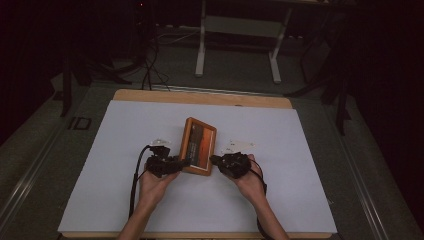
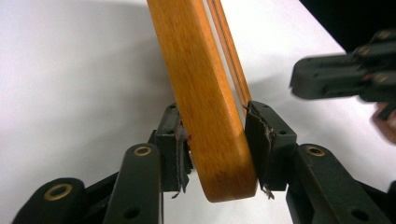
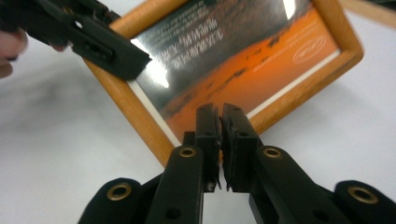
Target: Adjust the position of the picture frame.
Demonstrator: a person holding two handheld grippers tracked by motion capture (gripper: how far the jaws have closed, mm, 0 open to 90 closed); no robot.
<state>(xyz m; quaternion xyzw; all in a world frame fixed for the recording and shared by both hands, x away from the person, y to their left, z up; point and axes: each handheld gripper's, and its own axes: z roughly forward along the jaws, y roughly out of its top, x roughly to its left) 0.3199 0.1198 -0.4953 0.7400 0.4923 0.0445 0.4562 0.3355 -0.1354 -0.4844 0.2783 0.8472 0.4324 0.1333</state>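
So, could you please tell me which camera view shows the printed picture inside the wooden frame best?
The right gripper view: the picture faces the camera up close, orange below dark, with small white lettering. The high view shows it small and dim inside the wooden frame. The left gripper view shows just the frame's edge, not the picture's face.
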